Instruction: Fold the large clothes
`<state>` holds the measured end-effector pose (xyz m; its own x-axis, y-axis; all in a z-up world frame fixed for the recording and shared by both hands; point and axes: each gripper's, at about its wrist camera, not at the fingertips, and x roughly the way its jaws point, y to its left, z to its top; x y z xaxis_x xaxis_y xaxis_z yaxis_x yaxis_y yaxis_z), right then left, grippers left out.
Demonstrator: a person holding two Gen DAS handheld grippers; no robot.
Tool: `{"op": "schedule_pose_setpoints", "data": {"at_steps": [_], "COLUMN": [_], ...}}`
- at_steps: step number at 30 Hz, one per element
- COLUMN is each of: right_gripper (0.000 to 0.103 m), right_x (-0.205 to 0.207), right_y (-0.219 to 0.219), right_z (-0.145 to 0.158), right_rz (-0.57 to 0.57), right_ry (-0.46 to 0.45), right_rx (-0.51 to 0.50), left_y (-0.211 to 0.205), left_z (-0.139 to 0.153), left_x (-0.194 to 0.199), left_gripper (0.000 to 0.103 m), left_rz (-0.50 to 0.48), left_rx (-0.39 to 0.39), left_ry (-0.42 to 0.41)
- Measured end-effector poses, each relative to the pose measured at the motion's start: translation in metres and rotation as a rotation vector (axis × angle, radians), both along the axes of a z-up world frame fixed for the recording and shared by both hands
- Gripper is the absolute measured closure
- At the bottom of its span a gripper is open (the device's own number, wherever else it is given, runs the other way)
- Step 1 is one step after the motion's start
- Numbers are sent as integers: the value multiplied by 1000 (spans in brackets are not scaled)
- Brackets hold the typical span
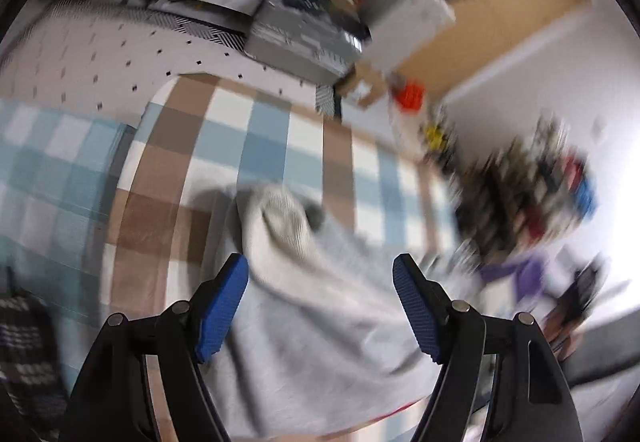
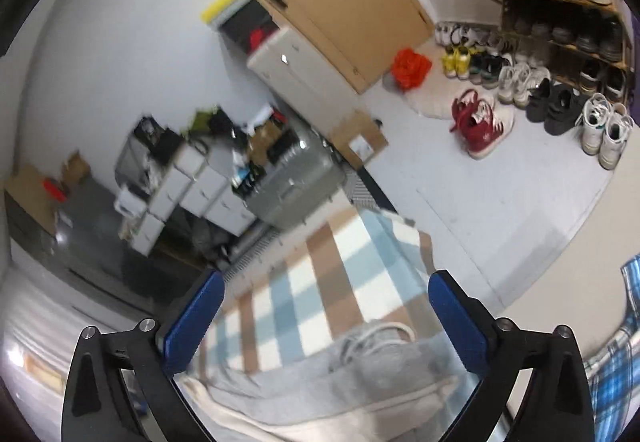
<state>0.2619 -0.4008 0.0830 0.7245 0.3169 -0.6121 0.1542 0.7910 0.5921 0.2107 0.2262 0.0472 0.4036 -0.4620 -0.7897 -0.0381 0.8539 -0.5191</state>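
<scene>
The grey garment [image 1: 304,322] lies crumpled on the checked blanket [image 1: 256,145], below and between the spread blue pads of the left claw [image 1: 320,278], while the right claw [image 2: 322,296], spread wide and pinching nothing, hangs above the garment's drawstring end.

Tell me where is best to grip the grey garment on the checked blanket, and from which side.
Probably the ribbed edge of the grey garment, bunched and raised off the checked blanket. Come from above with the open left gripper, jaws across the fold.
</scene>
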Motion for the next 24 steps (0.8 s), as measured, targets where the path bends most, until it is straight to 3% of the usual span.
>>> {"op": "schedule_pose_setpoints", "data": {"at_steps": [3,4,5,8,11,15,16,18,20,24], "right_gripper": [0,0,0,0,1,5,10,40,60,67], "right_x": [-6,-14,-23,-54,-70,-64,-58,-51,-47,-58], "right_y": [53,80,107,171,208,215,213,207,202,213], "right_z": [1,-4,-14,-55,-94,-123,-130,-140,-147,-153], "right_rz": [176,244,320,537,709,743,753,777,797,864], "right_ry": [64,78,87,57,58,78,107,176,212,178], "right_rx": [-282,-445,-598,-868,-923,-943,-917,-874,-848,-924], "left_y": [-37,-48,-55,-85,-99,-104,-106,-111,-123,-144], "left_z": [-15,-22,-24,-39,-46,-44,-43,-41,-41,-43], "left_x": [-13,-16,-18,-25,-25,-22,-21,-19,-21,-25], "left_gripper": [32,32,32,32,32,32,32,32,32,32], "left_rz": [-114,-152,-177,-285,-324,-327,-337,-365,-402,-500], "left_rx": [127,167,196,322,334,291,298,323,364,396], "left_ry": [22,28,29,18,17,26,17,-11,-25,-74]}}
